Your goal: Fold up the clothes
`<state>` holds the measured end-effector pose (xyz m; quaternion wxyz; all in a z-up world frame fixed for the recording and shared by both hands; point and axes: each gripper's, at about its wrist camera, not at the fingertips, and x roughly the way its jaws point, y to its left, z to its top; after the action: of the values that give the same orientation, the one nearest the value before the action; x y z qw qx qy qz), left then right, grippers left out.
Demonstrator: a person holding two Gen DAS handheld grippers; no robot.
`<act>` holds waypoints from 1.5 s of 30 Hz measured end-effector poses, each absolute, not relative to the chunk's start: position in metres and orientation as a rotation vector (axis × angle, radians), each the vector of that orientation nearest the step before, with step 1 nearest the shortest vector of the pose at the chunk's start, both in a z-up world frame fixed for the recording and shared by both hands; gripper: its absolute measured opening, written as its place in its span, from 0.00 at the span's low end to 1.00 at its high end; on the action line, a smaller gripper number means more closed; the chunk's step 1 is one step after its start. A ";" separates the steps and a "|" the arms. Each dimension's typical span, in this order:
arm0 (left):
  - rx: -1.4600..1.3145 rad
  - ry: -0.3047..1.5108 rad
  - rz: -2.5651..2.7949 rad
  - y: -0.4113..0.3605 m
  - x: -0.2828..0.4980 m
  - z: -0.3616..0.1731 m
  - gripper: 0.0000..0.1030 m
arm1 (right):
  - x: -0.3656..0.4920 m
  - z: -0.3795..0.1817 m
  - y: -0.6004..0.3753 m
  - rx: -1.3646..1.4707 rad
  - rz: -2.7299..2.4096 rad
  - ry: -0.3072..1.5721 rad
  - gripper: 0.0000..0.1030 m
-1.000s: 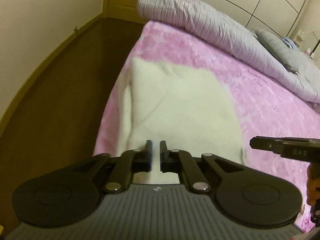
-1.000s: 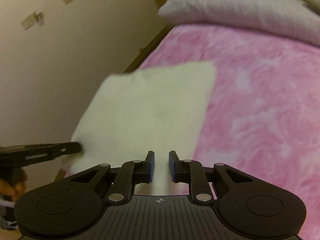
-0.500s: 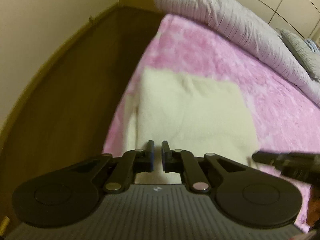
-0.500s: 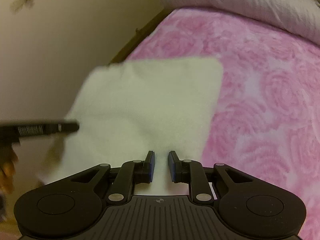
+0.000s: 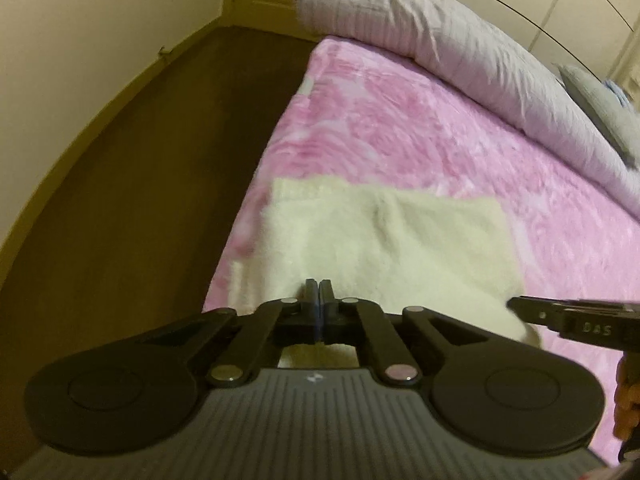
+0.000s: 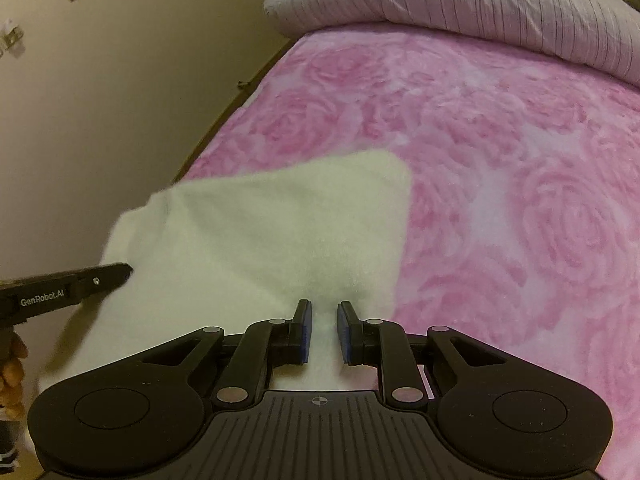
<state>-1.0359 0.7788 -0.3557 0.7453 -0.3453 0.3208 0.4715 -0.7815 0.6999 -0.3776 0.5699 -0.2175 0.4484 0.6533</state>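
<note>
Left gripper (image 5: 319, 294) fingers have closed together at the cream garment (image 5: 384, 240) edge; right gripper (image 6: 323, 322) fingers stand apart.

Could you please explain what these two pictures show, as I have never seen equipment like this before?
There is no robot here: a person holds a two-finger gripper in each hand, and each carries a wide-angle camera looking forward along its fingers. One picture comes from the left gripper, the other from the right gripper; each tool also appears at the edge of the other's view. Both look down on a bed with a pink rose-patterned blanket and a striped grey duvet bunched at the far end. A cream fleecy garment lies near the bed's edge, partly folded. The left gripper's fingers are closed together at the garment's near edge, seemingly pinching it. The right gripper's fingers stand apart over the cloth, holding nothing.
</note>
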 end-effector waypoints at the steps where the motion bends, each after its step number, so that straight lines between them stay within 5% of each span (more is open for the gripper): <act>1: -0.759 0.700 1.037 0.780 -1.036 -0.352 0.03 | -0.777 -0.375 0.698 -0.480 1.517 1.055 0.19; 16: -0.746 0.804 1.078 0.796 -1.010 -0.334 0.06 | -0.790 -0.345 0.676 -0.514 1.473 1.056 0.19; 26: -0.754 0.851 1.164 0.710 -1.000 -0.238 0.31 | -0.798 -0.293 0.604 -0.589 1.448 1.185 0.19; 38: -0.780 0.825 1.319 0.580 -1.011 -0.158 0.33 | -0.791 -0.195 0.520 -0.558 1.486 1.109 0.20; 40: -0.785 0.800 1.351 0.557 -1.011 -0.146 0.33 | -0.789 -0.183 0.507 -0.564 1.516 1.095 0.53; 41: -0.796 0.782 1.362 0.545 -1.011 -0.141 0.33 | -0.787 -0.178 0.501 -0.562 1.530 1.089 0.59; 45: -0.850 0.720 1.404 0.503 -1.001 -0.126 0.33 | -0.779 -0.151 0.474 -0.583 1.624 1.044 0.62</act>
<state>-1.0011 0.5028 -0.1263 0.6246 -0.3703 0.3138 0.6118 -0.7791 0.4740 -0.1509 0.5333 -0.2444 0.4379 0.6812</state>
